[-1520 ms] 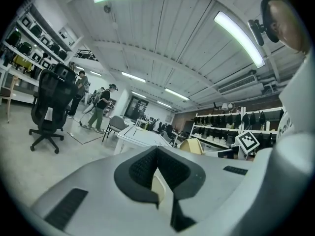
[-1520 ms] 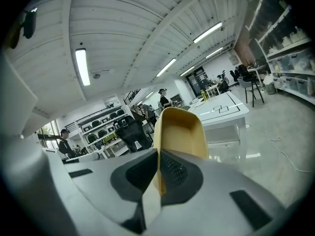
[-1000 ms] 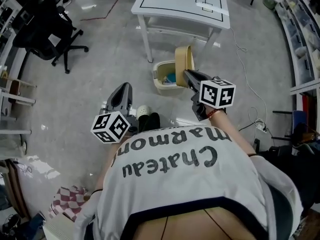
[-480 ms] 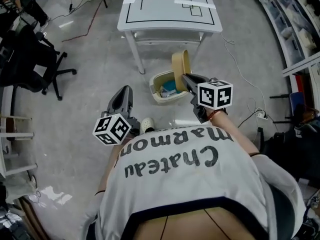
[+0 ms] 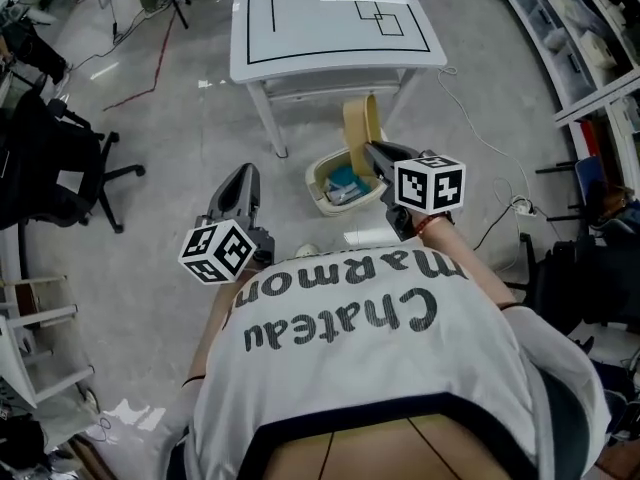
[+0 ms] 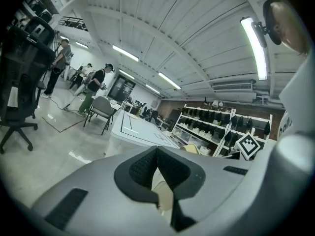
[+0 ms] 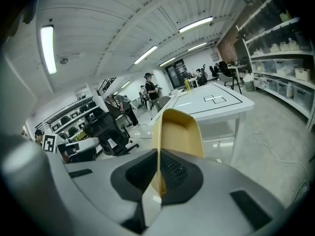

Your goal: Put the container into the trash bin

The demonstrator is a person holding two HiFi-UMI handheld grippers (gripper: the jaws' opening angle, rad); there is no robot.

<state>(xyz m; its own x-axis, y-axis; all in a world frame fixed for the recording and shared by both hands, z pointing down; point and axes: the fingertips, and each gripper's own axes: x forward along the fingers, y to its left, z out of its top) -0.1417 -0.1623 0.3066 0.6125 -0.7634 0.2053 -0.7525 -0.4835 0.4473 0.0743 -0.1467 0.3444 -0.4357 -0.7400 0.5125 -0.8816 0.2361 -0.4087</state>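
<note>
One tan container (image 5: 360,131) is pinched by its wall in the right gripper's (image 5: 372,151) jaws, upright above the trash bin's (image 5: 318,176) far rim, near the counter's (image 5: 330,28) legs; the left gripper's (image 5: 243,176) jaws are pressed together, empty, over bare floor (image 5: 150,218)

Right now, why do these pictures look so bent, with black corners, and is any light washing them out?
Head view: wide lens bows the table edges; even light, soft shadows. Left gripper view: round fisheye, black corners, ceiling lamp blown white. Right gripper view: same rounding, strip light glaring, container sharp.
</note>
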